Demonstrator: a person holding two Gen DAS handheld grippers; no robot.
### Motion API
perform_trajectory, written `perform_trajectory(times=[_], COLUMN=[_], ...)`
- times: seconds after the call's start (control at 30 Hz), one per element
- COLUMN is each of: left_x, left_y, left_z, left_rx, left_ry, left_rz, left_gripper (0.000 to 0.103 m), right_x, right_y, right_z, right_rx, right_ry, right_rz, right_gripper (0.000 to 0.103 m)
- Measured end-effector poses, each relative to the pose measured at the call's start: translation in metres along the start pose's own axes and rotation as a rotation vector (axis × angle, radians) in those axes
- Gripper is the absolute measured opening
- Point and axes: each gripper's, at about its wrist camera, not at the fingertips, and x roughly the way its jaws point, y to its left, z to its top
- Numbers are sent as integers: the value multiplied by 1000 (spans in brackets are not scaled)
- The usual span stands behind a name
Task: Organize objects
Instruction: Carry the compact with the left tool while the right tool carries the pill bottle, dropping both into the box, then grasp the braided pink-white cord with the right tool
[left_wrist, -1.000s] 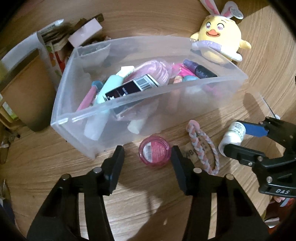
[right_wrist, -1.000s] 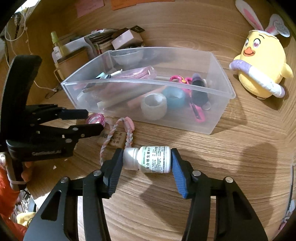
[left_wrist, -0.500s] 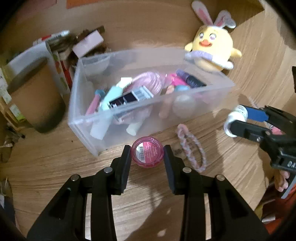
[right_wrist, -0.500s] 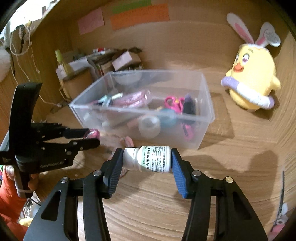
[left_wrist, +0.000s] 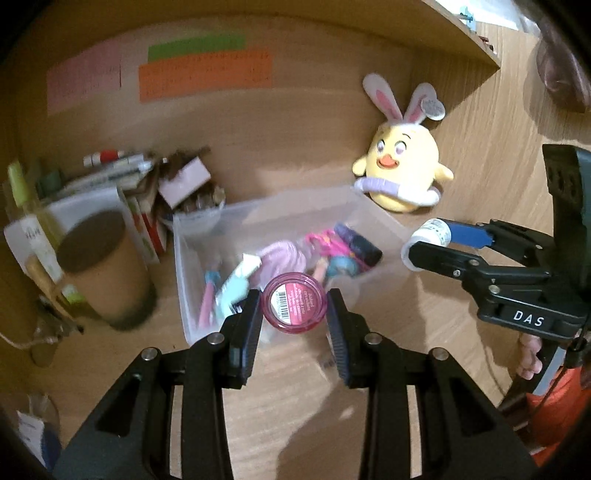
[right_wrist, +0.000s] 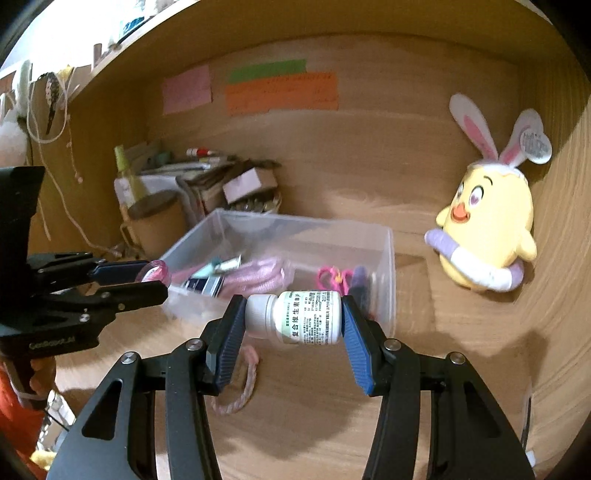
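Observation:
My left gripper is shut on a small round pink jar and holds it in the air in front of a clear plastic bin. My right gripper is shut on a white pill bottle, lying sideways between the pads, raised above the desk before the bin. The bin holds several small items: tubes, pink scissors, a pink pouch. The right gripper also shows in the left wrist view, and the left gripper in the right wrist view.
A yellow plush chick with bunny ears sits right of the bin. A brown cup, boxes and pens crowd the back left. A braided pink loop lies on the wooden desk before the bin.
My left gripper closed on the pink jar and lifted it off the desk. Both grippers have risen and tilted up, so the back wall with its notes now shows.

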Motion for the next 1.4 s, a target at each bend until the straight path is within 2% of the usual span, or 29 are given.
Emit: perform_trajectory(times=[0.23, 0.3, 0.53, 0.8, 0.93, 1.03, 1.13, 1.23, 1.3, 1.4], left_x=[31, 42, 80, 88, 79, 65, 48, 31, 22, 8], left_y=[3, 2, -8, -8, -7, -6, -3, 2, 6, 13], left_z=[15, 19, 22, 21, 21, 20, 18, 13, 8, -2], left_rx=[-13, -19, -5, -7, -2, 7, 2, -3, -5, -10], left_ry=[45, 68, 140, 158, 137, 109, 85, 66, 59, 51], left_rz=[-20, -47, -59, -68, -63, -55, -52, -46, -40, -29], left_gripper=[35, 35, 35, 37, 49, 55, 67, 70, 72, 80], right_x=[25, 37, 74, 82, 81, 74, 60, 42, 30, 17], right_y=[-9, -13, -33, -30, -28, -26, -20, -11, -2, 11], right_z=[12, 13, 8, 3, 2, 2, 1, -3, -7, -17], right_rx=[6, 9, 72, 35, 20, 18, 9, -10, -29, -50], right_ry=[19, 38, 132, 156, 163, 156, 137, 118, 103, 94], right_rz=[-31, -40, -40, -67, -71, -66, -47, -20, -11, 15], right_gripper=[47, 47, 47, 47, 48, 53, 53, 56, 62, 65])
